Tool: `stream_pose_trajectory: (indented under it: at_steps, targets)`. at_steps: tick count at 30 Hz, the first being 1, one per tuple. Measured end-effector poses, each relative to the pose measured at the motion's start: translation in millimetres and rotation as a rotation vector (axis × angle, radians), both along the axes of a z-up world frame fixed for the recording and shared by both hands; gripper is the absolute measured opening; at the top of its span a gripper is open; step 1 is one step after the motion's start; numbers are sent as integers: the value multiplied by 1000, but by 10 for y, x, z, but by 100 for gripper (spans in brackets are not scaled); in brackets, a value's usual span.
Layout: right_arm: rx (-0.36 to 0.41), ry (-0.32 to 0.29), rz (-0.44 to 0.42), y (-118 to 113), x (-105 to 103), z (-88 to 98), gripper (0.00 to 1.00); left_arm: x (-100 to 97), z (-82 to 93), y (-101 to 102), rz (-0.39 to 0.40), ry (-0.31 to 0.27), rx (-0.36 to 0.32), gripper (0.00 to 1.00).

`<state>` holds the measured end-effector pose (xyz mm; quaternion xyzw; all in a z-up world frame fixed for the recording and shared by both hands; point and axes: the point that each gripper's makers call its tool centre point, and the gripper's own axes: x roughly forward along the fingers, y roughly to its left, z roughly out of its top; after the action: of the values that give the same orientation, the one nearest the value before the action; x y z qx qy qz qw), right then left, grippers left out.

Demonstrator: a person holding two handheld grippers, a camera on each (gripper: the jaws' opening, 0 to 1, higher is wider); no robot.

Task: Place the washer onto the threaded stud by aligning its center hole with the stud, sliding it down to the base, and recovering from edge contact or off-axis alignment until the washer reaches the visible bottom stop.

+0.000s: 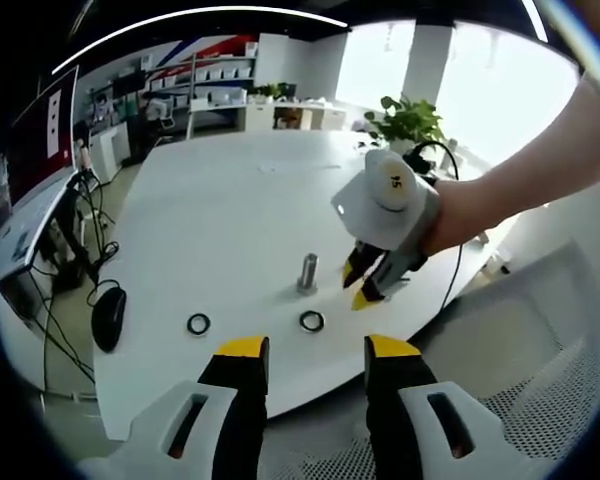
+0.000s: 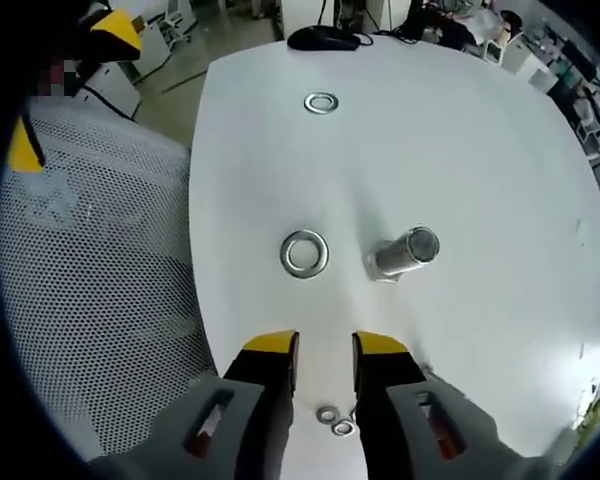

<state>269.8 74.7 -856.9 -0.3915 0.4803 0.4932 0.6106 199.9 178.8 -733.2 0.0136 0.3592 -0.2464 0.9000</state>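
Note:
A short metal threaded stud (image 1: 307, 272) (image 2: 405, 252) stands on the white table (image 1: 220, 220) (image 2: 460, 150). One steel washer (image 1: 311, 321) (image 2: 305, 252) lies flat just beside it, and a second washer (image 1: 198, 324) (image 2: 321, 102) lies farther off near the table's edge. My left gripper (image 1: 317, 350) is open and hangs off the table's edge with nothing between its jaws. My right gripper (image 1: 360, 285) (image 2: 325, 345), held by a hand, hovers above the table close to the stud. Its jaws stand a narrow gap apart and hold nothing.
Two small washers (image 2: 334, 420) lie on the table under my right gripper. A black mouse (image 1: 108, 318) (image 2: 323, 38) sits near the table's edge. A grey mesh chair (image 1: 540, 400) (image 2: 90, 250) stands beside the table. Cables, a monitor and shelves lie beyond.

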Motion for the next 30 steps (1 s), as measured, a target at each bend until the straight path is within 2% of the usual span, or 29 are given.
stream_pose_trajectory:
  at_steps: [10, 15, 23, 30]
  targets:
    - [44, 10, 2, 230, -9, 52, 29, -3, -6, 0, -2, 1, 1, 36]
    - [62, 14, 27, 364, -31, 14, 32, -2, 4, -5, -1, -2, -3, 36]
    - [51, 30, 70, 488, -131, -78, 32, 4, 17, -4, 3, -7, -10, 36]
    - [17, 17, 94, 507, -97, -177, 32, 3, 27, -11, 2, -11, -14, 36]
